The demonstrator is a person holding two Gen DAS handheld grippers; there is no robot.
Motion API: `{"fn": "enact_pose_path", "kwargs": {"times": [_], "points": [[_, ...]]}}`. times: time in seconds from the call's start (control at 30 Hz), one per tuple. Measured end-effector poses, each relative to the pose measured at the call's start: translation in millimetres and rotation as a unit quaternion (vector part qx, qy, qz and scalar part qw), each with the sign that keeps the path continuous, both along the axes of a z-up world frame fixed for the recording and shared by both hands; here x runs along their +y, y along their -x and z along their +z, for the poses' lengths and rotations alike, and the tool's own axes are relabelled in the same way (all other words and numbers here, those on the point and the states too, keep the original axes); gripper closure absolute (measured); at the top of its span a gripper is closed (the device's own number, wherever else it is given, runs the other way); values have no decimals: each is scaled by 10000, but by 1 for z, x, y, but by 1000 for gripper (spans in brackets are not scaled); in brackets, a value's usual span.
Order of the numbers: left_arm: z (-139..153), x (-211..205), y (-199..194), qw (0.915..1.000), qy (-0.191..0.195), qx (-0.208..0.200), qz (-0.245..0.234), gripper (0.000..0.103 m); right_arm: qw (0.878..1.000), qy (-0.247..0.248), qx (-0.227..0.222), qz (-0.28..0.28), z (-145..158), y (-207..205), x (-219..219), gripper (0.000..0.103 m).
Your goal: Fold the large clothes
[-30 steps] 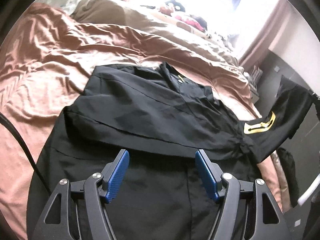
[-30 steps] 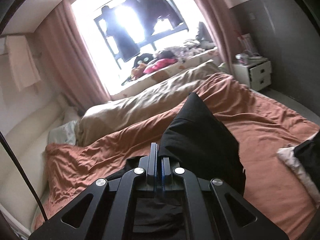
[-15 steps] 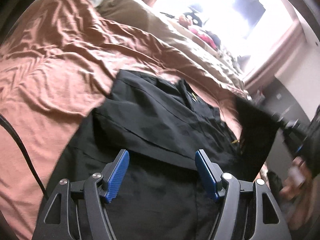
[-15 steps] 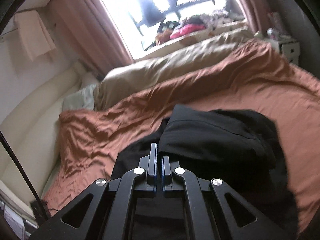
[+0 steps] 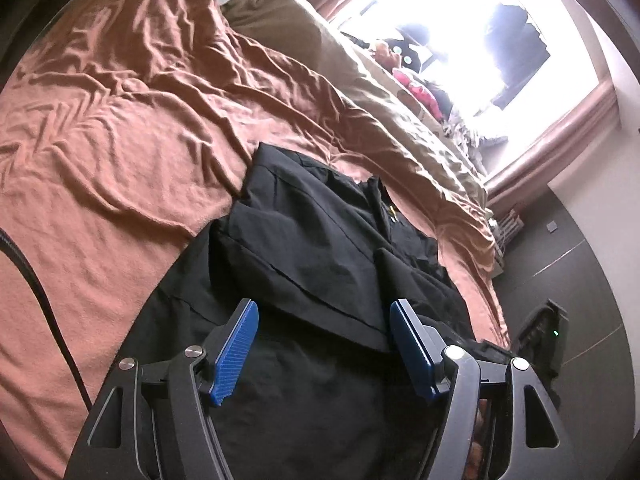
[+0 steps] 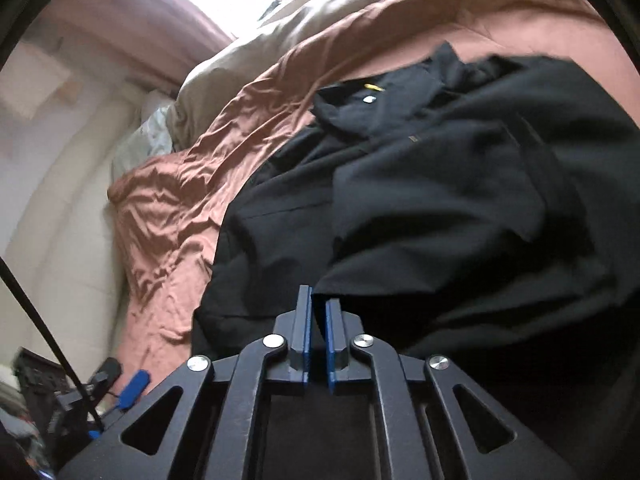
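A large black jacket [image 5: 320, 248] lies spread on the rust-coloured bedsheet [image 5: 120, 140], collar toward the window. My left gripper [image 5: 324, 308] hovers open just above its lower half, with nothing between the blue pads. In the right wrist view one sleeve [image 6: 420, 216] lies folded across the jacket's [image 6: 560, 160] body. My right gripper [image 6: 318, 300] sits at the sleeve's cuff corner. Its jaws are opening: a narrow gap shows between the pads, and the cuff edge reaches only to their tips.
A beige duvet [image 5: 360, 80] is bunched along the far side of the bed under a bright window [image 5: 460, 20]. A pale padded headboard [image 6: 60, 200] stands at the left. A dark wall and a black device [image 5: 544, 332] are off the bed's right edge.
The right gripper came down and carried the lifted sleeve onto the jacket, then its shut jaws parted slightly. The left gripper slid sideways and rolled, staying open.
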State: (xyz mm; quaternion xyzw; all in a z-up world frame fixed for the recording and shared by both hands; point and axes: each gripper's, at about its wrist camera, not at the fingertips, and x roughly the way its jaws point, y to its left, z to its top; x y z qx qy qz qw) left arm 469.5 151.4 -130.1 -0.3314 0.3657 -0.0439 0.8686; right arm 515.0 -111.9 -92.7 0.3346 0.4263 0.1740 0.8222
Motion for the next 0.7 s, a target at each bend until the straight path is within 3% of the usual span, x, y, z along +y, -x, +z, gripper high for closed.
{"fn": "enact_pose_path", "kwargs": {"times": [0.03,0.1,0.13,0.27,0.43,0.7], "points": [[0,-2,-1,10000,5,-8,-48,33,9996,-252,88,-131,-5,9,-11,82],[2,-5,0,10000,6,-29,-78,33,9967,-623,245,-451,-7,25,-35,43],[4,-9,0,9999,-19,-60,-103,33,9942,-814,247,-656,-7,36,-48,38],[13,-33,-1,9990,-259,-130,-352,33,9900,-826,155,-1135,4,66,-95,36],[23,-89,-13,9928,-781,-140,-899,32,9825,-90,170,-1853,7,84,-147,36],[20,-179,-55,9759,-1239,53,-1797,32,9786,-315,415,-1988,-14,65,-191,36]]}}
